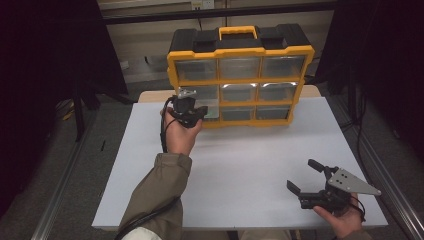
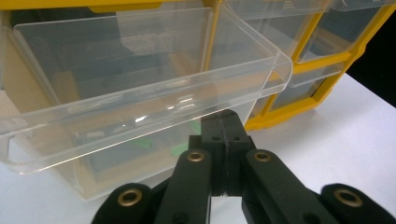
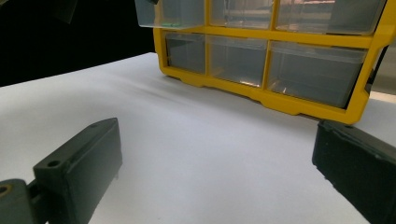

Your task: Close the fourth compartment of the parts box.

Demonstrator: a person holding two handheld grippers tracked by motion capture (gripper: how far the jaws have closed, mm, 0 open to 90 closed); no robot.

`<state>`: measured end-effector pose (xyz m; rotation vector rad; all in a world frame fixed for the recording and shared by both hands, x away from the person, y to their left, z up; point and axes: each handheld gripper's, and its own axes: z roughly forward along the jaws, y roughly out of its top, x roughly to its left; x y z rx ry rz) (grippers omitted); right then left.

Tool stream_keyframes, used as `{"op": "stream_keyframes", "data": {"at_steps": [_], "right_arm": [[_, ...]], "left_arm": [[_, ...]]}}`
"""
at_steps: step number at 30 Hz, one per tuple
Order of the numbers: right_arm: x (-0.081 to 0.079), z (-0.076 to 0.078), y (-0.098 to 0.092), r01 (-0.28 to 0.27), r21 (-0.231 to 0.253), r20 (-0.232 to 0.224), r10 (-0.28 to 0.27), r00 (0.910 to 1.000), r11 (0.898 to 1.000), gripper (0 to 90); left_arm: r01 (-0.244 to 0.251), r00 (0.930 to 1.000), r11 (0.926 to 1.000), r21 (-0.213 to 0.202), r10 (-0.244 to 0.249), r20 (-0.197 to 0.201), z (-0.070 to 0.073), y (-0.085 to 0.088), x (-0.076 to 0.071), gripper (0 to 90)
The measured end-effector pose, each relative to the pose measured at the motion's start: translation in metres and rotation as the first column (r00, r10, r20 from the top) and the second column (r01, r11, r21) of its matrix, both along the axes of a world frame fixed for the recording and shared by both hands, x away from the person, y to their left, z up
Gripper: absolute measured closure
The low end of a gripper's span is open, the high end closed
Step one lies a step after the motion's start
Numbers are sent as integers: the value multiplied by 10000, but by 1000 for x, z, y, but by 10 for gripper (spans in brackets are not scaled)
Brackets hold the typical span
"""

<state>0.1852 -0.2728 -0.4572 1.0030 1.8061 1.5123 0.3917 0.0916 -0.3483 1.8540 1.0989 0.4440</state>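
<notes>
From the high view I have the left gripper up at the organiser, at about 11 o'clock on the white desk, its jaws pinched tight on the front lip of a clear drawer. That drawer is the left one of the middle row, and it stands part way out of its yellow frame, sticking out past its neighbours.

I judge the step in hand to be drawing that drawer out. To do it well I would pull straight back along the drawer's own line, keeping the grip level so the thin plastic lip does not twist or slip from between the jaws, and go slowly so the light organiser does not slide across the desk with it.

Through the clear wall of the drawer I can make out a few small green pieces low down near the front; what they are I cannot tell. The two drawers to its right in the middle row, and the three in each of the top and bottom rows, sit flush and look empty, though glare hides parts of them.

The right gripper rests at about 5 o'clock, well apart from the organiser, jaws spread wide with nothing between them
</notes>
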Motion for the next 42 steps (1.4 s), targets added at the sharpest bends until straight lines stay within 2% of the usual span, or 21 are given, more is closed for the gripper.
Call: {"op": "stream_keyframes", "data": {"at_steps": [3,4,16,17,19,20,24,30,31,34,36,42], "right_arm": [[0,0,0,12,2,-11,-12,10000,10000,15],[0,0,0,12,-5,1,-12,10000,10000,15],[0,0,0,-13,-33,-3,13,10000,10000,15],[0,0,0,-26,-27,-17,26,10000,10000,15],[0,0,0,2,-12,-8,-2,10000,10000,15],[0,0,0,-13,-28,17,13,10000,10000,15],[0,0,0,-5,-12,-6,5,10000,10000,15],[0,0,0,1,-6,-5,-1,10000,10000,15],[0,0,0,4,4,-22,-4,10000,10000,15],[-1,0,-1,-52,-55,-10,52,10000,10000,15],[-1,0,0,6,-12,-10,-6,10000,10000,15],[-1,0,0,-4,-8,-14,4,10000,10000,15]], "left_arm": [[-31,10000,10000,11,31,53,0,-1,1,900],[-149,9998,9998,-101,150,97,-1,-2,1,900],[-203,9997,9998,19,203,135,-1,-3,4,900],[-284,9995,9995,-99,285,141,-1,-4,4,900],[-265,9995,9996,-8,266,170,-2,-4,5,900],[-315,9994,9995,-100,317,169,-2,-5,5,900],[-310,9994,9995,13,310,160,-2,-4,7,900],[-451,9987,9990,-78,453,250,-3,-6,9,900],[-401,9989,9992,22,401,253,-3,-6,9,900],[-489,9984,9987,-117,493,287,-3,-7,10,900],[-465,9985,9989,20,464,281,-3,-7,11,900],[-520,9982,9986,-14,520,309,-4,-7,13,900]]}}
